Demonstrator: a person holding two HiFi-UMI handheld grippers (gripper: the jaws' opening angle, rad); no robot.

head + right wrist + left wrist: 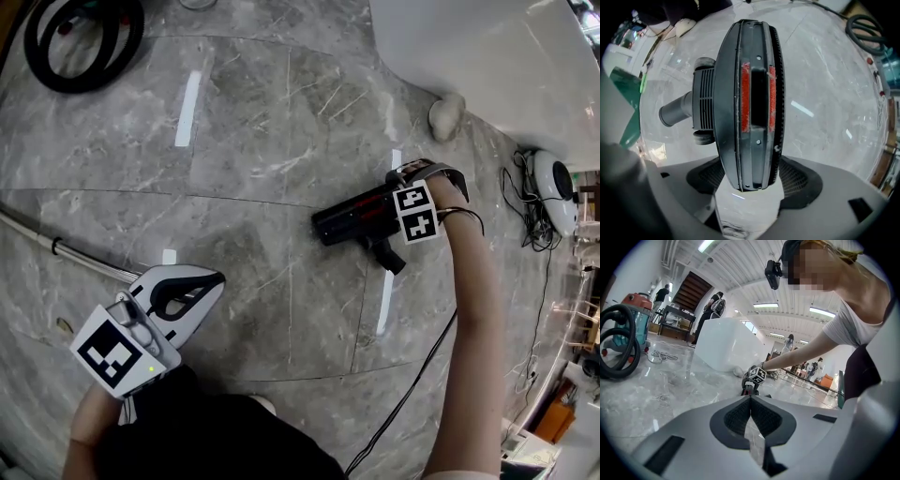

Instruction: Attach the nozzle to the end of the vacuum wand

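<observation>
Grey marble floor: nozzle in right tool, wand lying apart

Floor (281,141) is polished grey marble with light strips reflected in it. Large white block (487,56) at upper right of head view; coiled black hose (80,42) at upper left; thin black cable (403,398) trails across the lower right.

Right tool (392,208): points steeply down, jaws spread wide and pinching the nozzle (352,217) by one end. Right gripper view has the nozzle (750,93) standing lengthwise out from the right tool (751,185), both pads against its sides. Underside faces the camera: two red strips flank the central slot, bristle row along one edge. Grey neck tube (675,112) sticks out to the left of that view, nothing attached to it.

Left tool (214,283): low at lower left of head view, jaws pressed together. Left gripper view confirms it: pads of the left tool (750,397) meet at the tip with nothing between them.

Wand (66,251): metal tube lying on the floor at far left, running towards the left tool; its near end passes behind the tool body, contact cannot be told. Wand and nozzle are well apart
</observation>
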